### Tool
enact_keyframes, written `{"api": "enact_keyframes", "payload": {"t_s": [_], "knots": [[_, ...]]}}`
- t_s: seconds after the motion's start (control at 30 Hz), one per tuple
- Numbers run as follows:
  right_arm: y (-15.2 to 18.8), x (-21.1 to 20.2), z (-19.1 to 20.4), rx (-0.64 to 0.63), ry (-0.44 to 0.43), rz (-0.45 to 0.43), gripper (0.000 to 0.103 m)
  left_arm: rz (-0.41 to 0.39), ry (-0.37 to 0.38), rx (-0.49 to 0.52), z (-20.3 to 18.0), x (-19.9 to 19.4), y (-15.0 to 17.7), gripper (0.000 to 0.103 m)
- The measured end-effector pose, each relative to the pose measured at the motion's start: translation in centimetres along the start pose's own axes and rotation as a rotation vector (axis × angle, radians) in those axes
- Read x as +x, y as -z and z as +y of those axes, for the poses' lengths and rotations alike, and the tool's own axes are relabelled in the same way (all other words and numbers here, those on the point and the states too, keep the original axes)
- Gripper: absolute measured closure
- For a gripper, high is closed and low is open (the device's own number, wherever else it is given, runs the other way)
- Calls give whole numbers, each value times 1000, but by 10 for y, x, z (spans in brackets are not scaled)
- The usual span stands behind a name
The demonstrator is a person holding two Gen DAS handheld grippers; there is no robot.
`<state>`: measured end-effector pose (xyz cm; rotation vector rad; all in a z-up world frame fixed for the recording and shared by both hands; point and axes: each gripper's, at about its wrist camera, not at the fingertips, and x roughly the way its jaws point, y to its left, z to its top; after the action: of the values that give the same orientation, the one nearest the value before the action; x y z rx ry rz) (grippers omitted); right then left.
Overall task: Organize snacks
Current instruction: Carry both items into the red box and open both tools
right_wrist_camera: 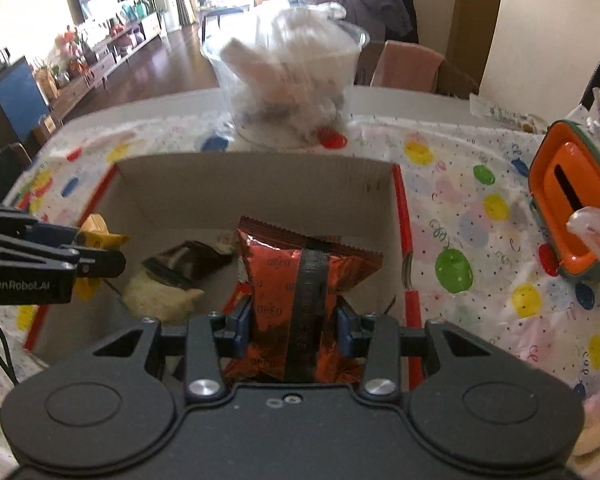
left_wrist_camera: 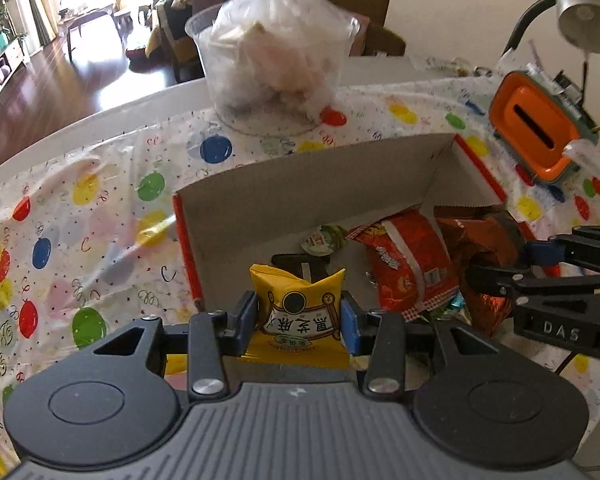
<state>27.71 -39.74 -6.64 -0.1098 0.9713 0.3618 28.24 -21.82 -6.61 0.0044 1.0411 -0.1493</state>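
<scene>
Crinkled yellow foil packet (left_wrist_camera: 298, 312) pinched over rectangular cardboard box (left_wrist_camera: 300, 176).

"OREO" repeats across the red foil packet (right_wrist_camera: 300, 292), "GenRobot.AI" marks the left gripper (right_wrist_camera: 100, 258), "DAS" marks the right gripper (left_wrist_camera: 496, 276), and the yellow packet (left_wrist_camera: 298, 312) carries Chinese characters.

Cardboard box (right_wrist_camera: 260, 184) open-topped — snack packets (left_wrist_camera: 412, 264) crowd its right floor.

Bench (left_wrist_camera: 100, 108) under balloon-print cloth (left_wrist_camera: 80, 216). On it: open cardboard box (left_wrist_camera: 300, 184), clear plastic tub (left_wrist_camera: 272, 76), orange tissue holder (left_wrist_camera: 536, 128).
</scene>
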Motion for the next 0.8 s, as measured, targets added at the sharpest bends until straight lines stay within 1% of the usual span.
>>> {"api": "enact_keyframes", "payload": {"t_s": [0.07,0.17,0.37,0.6,0.77,0.8], "knots": [[0,8,-1,-4,-6,15,64,14,-17,8,-4,8,-2,61],[0,19,0,-20,-12,39,64,39,-17,12,-9,17,-3,61],[6,30,1,-33,-37,81,64,79,-41,26,-16,34,-3,61],[9,34,1,-30,-41,86,63,116,-52,35,-18,43,-3,60],[9,34,-1,-18,-48,84,62,117,-63,38,-18,45,-2,60],[9,33,-1,-15,-50,84,62,119,-59,32,-17,45,-2,59]]}}
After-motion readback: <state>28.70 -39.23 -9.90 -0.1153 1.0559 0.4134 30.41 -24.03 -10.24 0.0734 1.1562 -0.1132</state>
